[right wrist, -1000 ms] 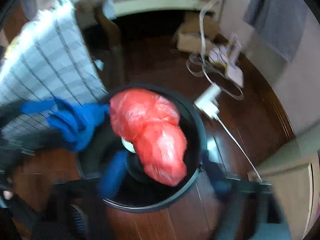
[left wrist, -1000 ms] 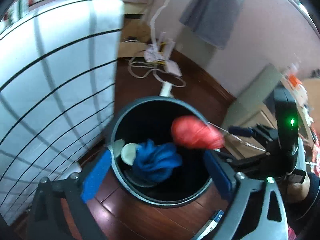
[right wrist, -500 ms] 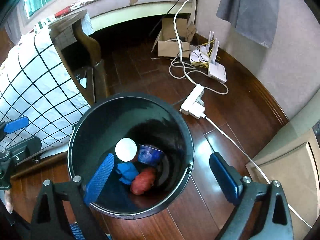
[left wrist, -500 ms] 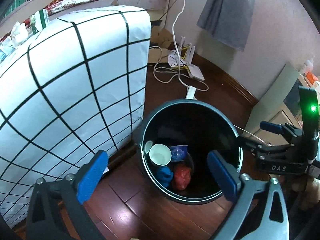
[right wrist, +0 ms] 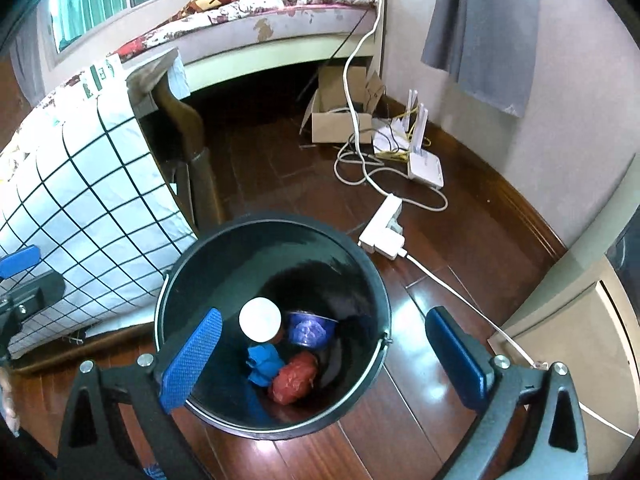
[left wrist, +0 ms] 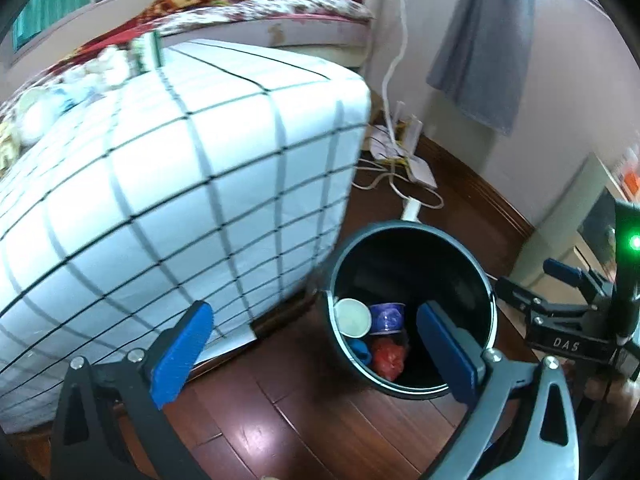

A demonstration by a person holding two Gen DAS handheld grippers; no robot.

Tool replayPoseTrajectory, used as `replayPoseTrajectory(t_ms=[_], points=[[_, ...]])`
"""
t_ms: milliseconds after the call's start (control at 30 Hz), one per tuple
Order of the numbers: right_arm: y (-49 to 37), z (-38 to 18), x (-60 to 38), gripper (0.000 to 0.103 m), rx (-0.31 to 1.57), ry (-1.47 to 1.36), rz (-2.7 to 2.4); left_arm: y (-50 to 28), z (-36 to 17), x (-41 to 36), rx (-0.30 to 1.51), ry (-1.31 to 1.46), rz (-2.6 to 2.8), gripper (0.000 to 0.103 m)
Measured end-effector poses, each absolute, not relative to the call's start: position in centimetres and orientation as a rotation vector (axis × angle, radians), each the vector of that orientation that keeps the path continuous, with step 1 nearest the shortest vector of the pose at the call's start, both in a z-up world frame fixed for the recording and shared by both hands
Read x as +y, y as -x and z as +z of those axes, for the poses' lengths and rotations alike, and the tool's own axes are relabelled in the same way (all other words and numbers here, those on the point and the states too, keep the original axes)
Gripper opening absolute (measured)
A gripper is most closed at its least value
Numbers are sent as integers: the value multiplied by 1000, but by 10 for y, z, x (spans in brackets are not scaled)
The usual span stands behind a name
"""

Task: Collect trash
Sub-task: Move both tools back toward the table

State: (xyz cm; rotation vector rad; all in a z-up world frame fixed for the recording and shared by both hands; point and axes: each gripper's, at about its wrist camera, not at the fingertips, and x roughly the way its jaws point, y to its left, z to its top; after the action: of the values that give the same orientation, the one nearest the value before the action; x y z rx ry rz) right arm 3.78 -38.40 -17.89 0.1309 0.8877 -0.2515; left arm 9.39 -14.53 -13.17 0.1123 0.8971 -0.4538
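My left gripper [left wrist: 316,356] is spread wide with nothing between its blue pads, held above the dark wooden floor [left wrist: 280,412] just beside the black bin [left wrist: 408,390]. My right gripper [right wrist: 324,358] is equally wide and empty, hanging over the bin's mouth; neither touches the bin or anything else.

The trash lies at the bottom of the bin: a red crumpled bag [right wrist: 294,376], a blue crumpled wad [right wrist: 262,364] touching it, a white paper cup [right wrist: 260,319] and a blue-patterned bowl [right wrist: 308,330] side by side behind them. From the left wrist view the near wall of the bin cuts off part of the red bag and most of the blue wad. I cannot tell what lies under the four pieces, as the bin's depth is black.

Beside the bin, on its left, stands a table draped in a white cloth with a black grid [right wrist: 92,216]; things on its top are blurred and unreadable. Beyond the bin a white power strip [right wrist: 380,232] lies on the floor, its cable running to a router [right wrist: 424,168] and a cardboard box [right wrist: 340,120] near the wall. A grey cloth [right wrist: 480,28] hangs on that wall, and a bed [right wrist: 260,8] runs behind the box.
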Motion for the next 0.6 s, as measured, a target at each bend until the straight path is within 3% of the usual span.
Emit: replayPoseTrajectory(t_ms=[600], points=[[-76, -87, -275, 103, 745, -92, 0, -94, -57, -32, 712, -22, -222, 102]])
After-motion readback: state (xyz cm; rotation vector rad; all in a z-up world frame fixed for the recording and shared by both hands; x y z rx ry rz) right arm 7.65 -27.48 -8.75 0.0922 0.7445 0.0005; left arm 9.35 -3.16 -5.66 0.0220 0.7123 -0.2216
